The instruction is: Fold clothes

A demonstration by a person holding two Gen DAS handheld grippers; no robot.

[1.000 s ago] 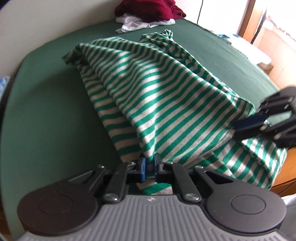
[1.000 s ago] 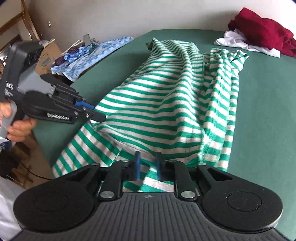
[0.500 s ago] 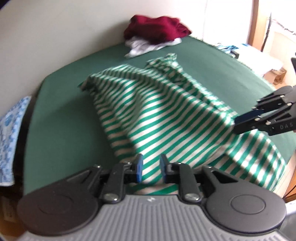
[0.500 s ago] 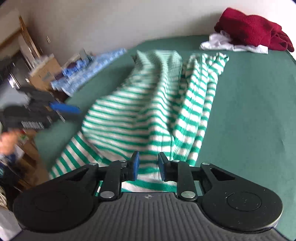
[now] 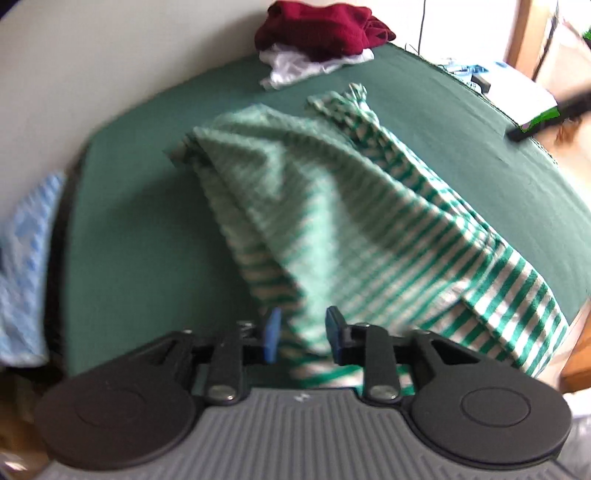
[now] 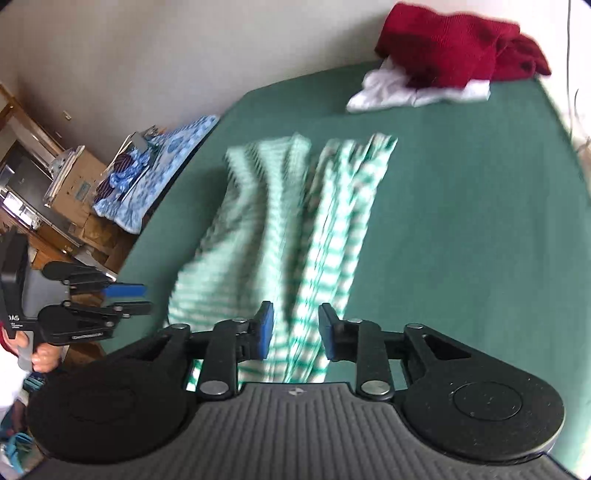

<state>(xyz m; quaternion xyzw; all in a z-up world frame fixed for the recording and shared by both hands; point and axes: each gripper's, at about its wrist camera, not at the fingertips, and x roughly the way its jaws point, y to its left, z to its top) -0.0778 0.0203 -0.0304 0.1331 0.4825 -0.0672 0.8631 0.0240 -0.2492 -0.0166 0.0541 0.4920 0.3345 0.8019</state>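
Both of our grippers have let go since a second ago: the fingers that pinched the hem now stand apart, and the striped cloth has dropped back onto the table, blurred by motion.

From the left wrist, we see the left gripper [image 5: 301, 339] with its blue pads spread and the green-and-white striped garment [image 5: 354, 236] lying loose between and beyond them, not clamped. It stretches from the near edge of the green table [image 5: 140, 236] toward the far middle, bunched in long folds. At the far edge a dark red garment [image 5: 317, 29] sits on a white one [image 5: 295, 70].

From the right wrist, the right gripper [image 6: 293, 330] is likewise spread wide over the near end of the cloth. At the near left a hand [image 6: 44, 358] holds the left gripper, fingers parted, off the table's edge. A blue patterned cloth [image 6: 162, 166] lies at the far left.
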